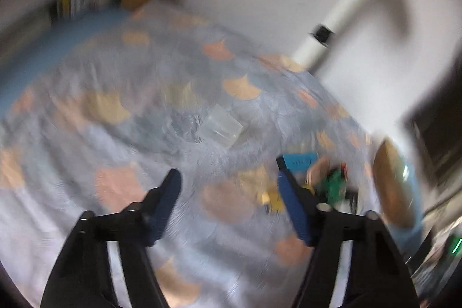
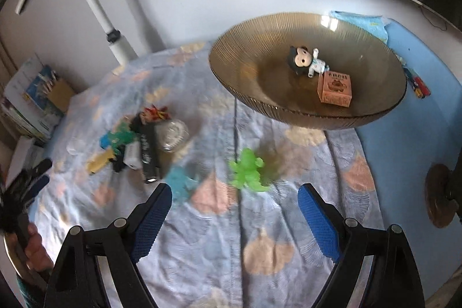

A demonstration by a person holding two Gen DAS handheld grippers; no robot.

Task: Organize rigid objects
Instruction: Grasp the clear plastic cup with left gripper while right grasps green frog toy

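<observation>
In the right wrist view my right gripper (image 2: pixel 235 192) is open and empty above the patterned cloth. A green toy (image 2: pixel 248 168) lies just ahead of its fingertips, a blue toy (image 2: pixel 180 182) to its left. A brown glass bowl (image 2: pixel 245 68) beyond holds a small monkey figure (image 2: pixel 304 61) and an orange box (image 2: pixel 335 88). A pile of small items (image 2: pixel 141 140) with a clear glass jar (image 2: pixel 173 134) lies to the left. In the blurred left wrist view my left gripper (image 1: pixel 228 172) is open and empty; a clear plastic box (image 1: pixel 221 127) lies ahead, and a blue box (image 1: pixel 300 160) by the right finger.
The bowl's edge (image 1: pixel 389 184) shows at the right of the left wrist view. Books and a pencil holder (image 2: pixel 43 97) stand at the back left by the wall. A white lamp post (image 2: pixel 98 7) rises behind the cloth. A blue mat (image 2: pixel 418 134) lies at the right.
</observation>
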